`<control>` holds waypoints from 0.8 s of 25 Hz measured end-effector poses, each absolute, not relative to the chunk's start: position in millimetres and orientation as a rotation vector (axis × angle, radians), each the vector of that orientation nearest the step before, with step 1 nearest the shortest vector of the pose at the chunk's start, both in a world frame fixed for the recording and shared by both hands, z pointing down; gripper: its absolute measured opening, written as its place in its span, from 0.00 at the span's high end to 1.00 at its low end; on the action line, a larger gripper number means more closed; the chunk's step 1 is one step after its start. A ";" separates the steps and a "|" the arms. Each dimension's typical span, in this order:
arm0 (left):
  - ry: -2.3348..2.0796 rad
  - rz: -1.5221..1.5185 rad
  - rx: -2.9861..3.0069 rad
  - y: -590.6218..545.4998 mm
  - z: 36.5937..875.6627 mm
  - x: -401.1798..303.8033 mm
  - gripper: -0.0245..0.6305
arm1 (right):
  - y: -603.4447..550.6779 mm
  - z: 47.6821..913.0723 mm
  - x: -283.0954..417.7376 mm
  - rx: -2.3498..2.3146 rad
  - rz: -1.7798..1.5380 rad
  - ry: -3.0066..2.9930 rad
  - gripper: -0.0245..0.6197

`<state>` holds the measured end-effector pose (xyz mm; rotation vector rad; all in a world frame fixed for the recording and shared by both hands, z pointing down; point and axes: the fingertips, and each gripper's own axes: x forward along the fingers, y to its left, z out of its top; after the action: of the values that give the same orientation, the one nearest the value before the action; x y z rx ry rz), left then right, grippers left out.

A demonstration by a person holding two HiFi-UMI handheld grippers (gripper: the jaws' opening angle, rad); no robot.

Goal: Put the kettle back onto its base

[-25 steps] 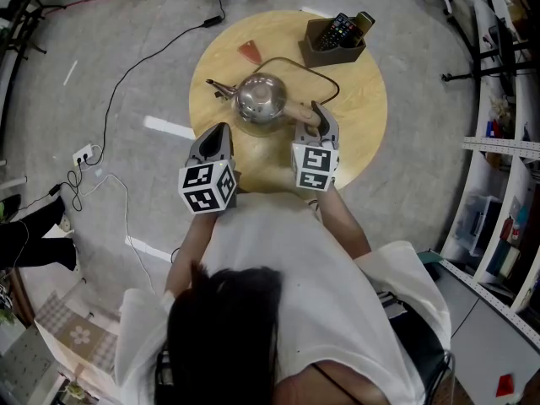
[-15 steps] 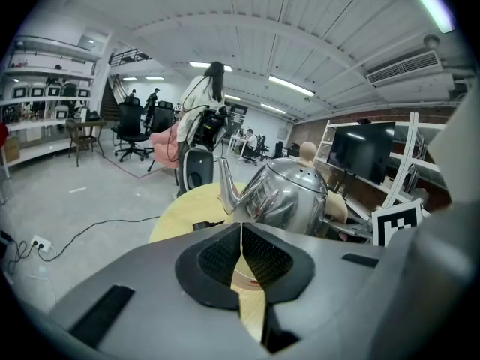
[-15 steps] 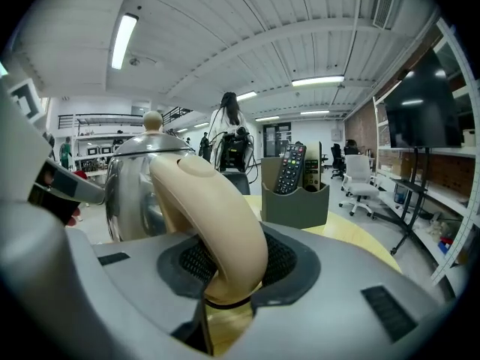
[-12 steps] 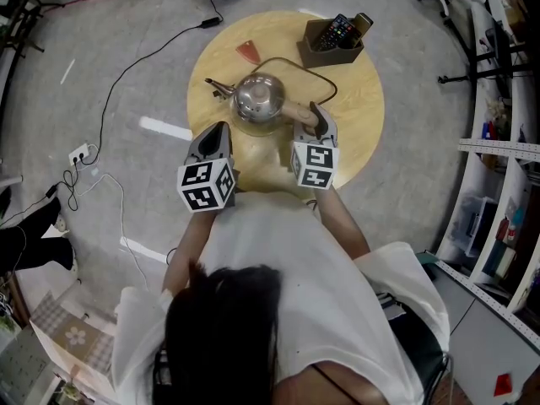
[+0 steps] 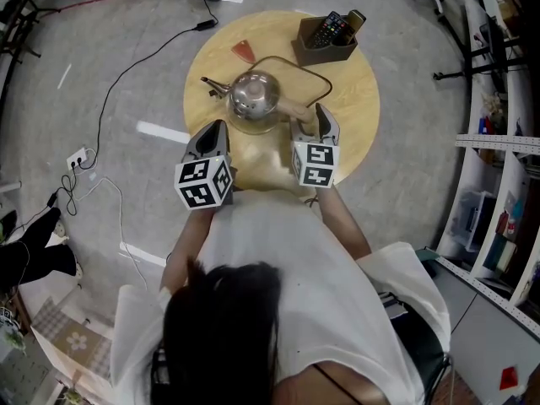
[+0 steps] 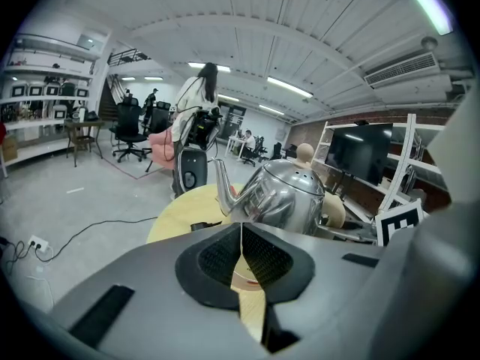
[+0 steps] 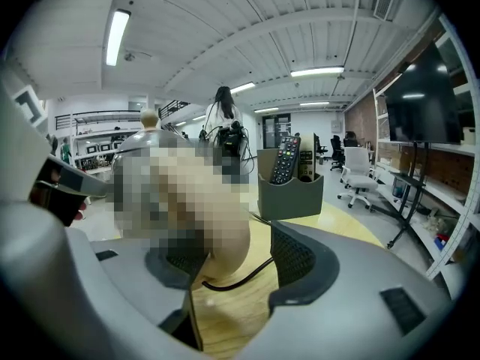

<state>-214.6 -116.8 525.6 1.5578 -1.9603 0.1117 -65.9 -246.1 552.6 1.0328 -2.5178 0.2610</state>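
- The kettle [image 5: 255, 95] stands upright near the middle of the round table [image 5: 359, 99], with its spout [image 5: 213, 84] pointing to the left in the head view; its base is hidden beneath the body, so I judge it seated but cannot confirm this.
- The right gripper [image 7: 240, 257] has just been opening its jaws and they now stand wide; the wooden handle [image 7: 225, 235] is between them, close against one pad and clear of the other, so nothing is gripped.
- The left gripper [image 6: 241, 227] has its jaws closed together on nothing; it hangs just beside the kettle's near side.
- Risk: if the right gripper pulls back askew, a pad could hook the handle and drag or tip the kettle off its seat; a straight retreat along the handle looks safest.
- Risk: the black cord [image 5: 314, 74] runs on the tabletop right by those jaws; a low pull could snag it and tug the base.
- Room: the table's near edge lies under both grippers, with open floor behind; the remote holder [image 5: 325, 45] and red wedge [image 5: 245, 51] sit well apart at the far rim.
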 end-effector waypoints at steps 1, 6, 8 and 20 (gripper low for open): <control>-1.961 0.105 1.552 -116.4 526.1 -215.2 0.92 | -244.6 552.7 -65.2 1.029 0.254 -2.516 0.58; -1.968 0.062 1.523 -111.6 526.2 -218.0 0.92 | -239.6 547.4 -62.7 1.023 0.258 -2.519 0.58; -1.971 0.052 1.522 -110.9 525.2 -217.2 0.92 | -238.7 543.0 -62.2 1.016 0.255 -2.525 0.58; -1.972 0.022 1.585 -109.8 513.2 -198.6 0.92 | -216.2 519.1 -45.9 1.021 0.254 -2.569 0.58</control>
<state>-198.6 -109.8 513.2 1.5853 -1.9718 0.0219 -45.9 -216.2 519.1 1.0215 -2.5691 0.2540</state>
